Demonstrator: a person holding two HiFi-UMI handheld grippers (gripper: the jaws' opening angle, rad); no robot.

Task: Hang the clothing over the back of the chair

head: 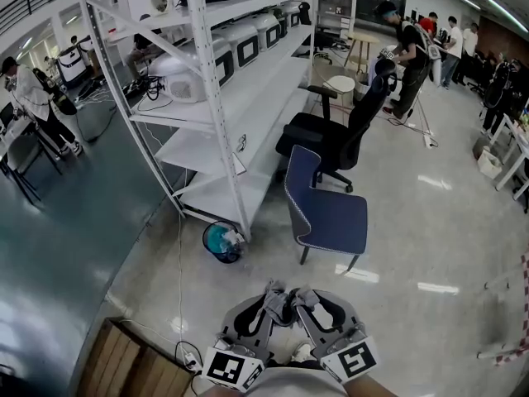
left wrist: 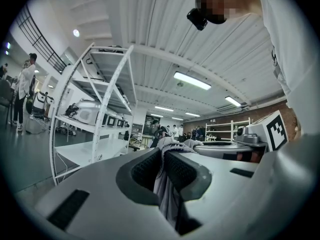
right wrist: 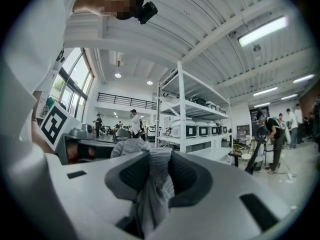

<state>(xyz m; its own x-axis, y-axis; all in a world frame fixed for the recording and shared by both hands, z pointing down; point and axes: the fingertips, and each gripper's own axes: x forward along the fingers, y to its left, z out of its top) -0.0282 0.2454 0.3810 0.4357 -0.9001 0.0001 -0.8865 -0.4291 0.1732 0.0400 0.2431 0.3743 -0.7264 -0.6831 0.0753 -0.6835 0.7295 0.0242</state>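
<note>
Fingers [left wrist: 144, 170] of the left gripper [head: 273, 298] clench a fold of grey clothing [left wrist: 167, 196], while those of the right gripper [head: 304, 299] pinch a thicker bunch of the same striped cloth; the two grippers are held level and close together in front of the person, well short of the chair. Only one garment can be counted, gathered between two grippers, and most of it hangs out of sight below them. It looks thin, light and limp, the kind of cloth that sags where unsupported and could slide off a smooth edge, so it would likely drape best if taken at two well-separated spots along one edge, such as the shoulders, rather than bunched as now. One wooden panel [head: 132, 369] lies on the floor just to the left, and one round bin [head: 223, 242] with a teal lining stands at the foot of one tall white shelving rack [head: 219, 106]. Beyond it waits one blue chair [head: 326, 215], its back turned toward the rack; behind that stand one black office chair [head: 335, 139] and one round stool [head: 339, 83]. Several people work farther off.
</note>
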